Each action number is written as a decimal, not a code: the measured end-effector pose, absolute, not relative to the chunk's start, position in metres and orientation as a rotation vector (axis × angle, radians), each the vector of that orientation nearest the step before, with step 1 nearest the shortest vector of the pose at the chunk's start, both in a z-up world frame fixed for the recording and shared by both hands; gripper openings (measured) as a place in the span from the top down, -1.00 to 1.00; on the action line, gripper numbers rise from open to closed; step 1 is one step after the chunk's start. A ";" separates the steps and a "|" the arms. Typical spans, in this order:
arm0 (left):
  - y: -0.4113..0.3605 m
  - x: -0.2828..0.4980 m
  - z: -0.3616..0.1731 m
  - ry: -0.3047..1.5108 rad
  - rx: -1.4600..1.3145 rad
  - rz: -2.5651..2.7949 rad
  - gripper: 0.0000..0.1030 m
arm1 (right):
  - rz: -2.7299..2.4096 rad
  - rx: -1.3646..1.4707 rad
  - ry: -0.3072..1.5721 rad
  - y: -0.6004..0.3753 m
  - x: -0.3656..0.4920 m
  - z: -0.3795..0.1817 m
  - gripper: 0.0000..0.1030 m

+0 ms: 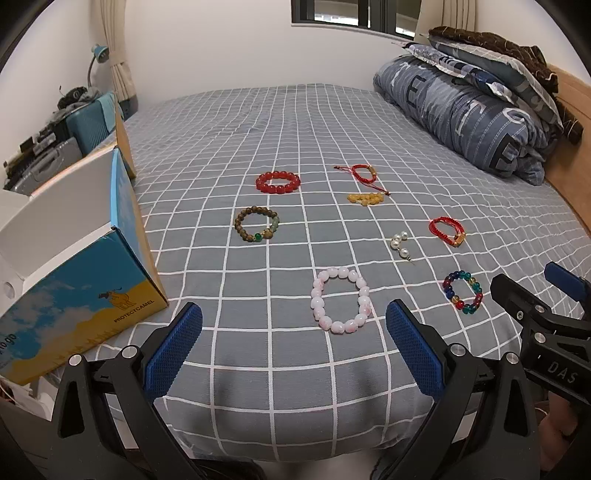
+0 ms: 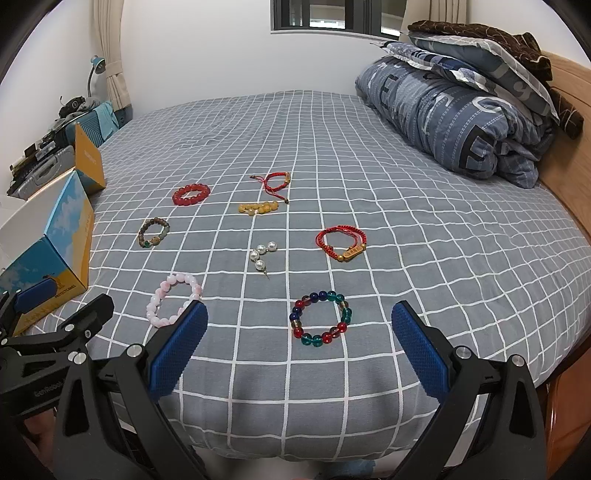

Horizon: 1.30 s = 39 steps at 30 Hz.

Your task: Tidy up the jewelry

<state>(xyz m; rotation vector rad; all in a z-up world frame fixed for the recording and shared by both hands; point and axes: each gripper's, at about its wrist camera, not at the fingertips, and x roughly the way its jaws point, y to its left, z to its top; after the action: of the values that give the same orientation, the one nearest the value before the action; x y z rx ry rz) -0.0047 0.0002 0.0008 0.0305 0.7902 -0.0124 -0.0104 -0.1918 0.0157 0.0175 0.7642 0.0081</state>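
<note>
Several pieces of jewelry lie spread on a grey checked bed [image 1: 258,122]. My left gripper [image 1: 293,314] hangs open just short of a pink bead bracelet [image 1: 319,290]. My right gripper [image 2: 299,317] is open near a multicoloured bead bracelet [image 2: 320,318]. Farther off lie a red bead bracelet [image 1: 277,181], a brown wooden bead bracelet [image 1: 256,223], a red cord bracelet [image 1: 364,173], yellow beads [image 1: 365,198], a red cord bracelet with a gold tag [image 2: 341,243] and pearl earrings [image 2: 263,254]. An open blue and yellow box [image 1: 85,258] stands at the left.
A folded blue quilt with pillows [image 1: 472,99] is stacked at the bed's far right beside a wooden headboard [image 2: 569,155]. Suitcases [image 1: 85,125] and a desk lamp [image 1: 98,55] stand beyond the bed's left edge. A window [image 2: 332,16] is in the back wall.
</note>
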 end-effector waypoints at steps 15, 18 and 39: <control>0.000 -0.004 0.000 0.790 0.039 0.001 -0.89 | 0.008 0.017 0.764 -0.191 -0.010 0.016 -0.87; 0.000 -0.003 -0.001 0.791 0.041 0.002 -0.89 | 0.009 0.016 0.764 -0.192 -0.010 0.016 -0.87; 0.000 -0.003 -0.001 0.789 0.046 0.003 -0.89 | 0.008 0.013 0.763 -0.191 -0.010 0.016 -0.87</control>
<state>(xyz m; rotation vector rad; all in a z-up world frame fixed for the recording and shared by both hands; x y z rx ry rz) -0.0033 0.0003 -0.0010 0.0457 0.7891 0.0030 -0.0103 -0.1907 0.0163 0.0135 0.7626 0.0076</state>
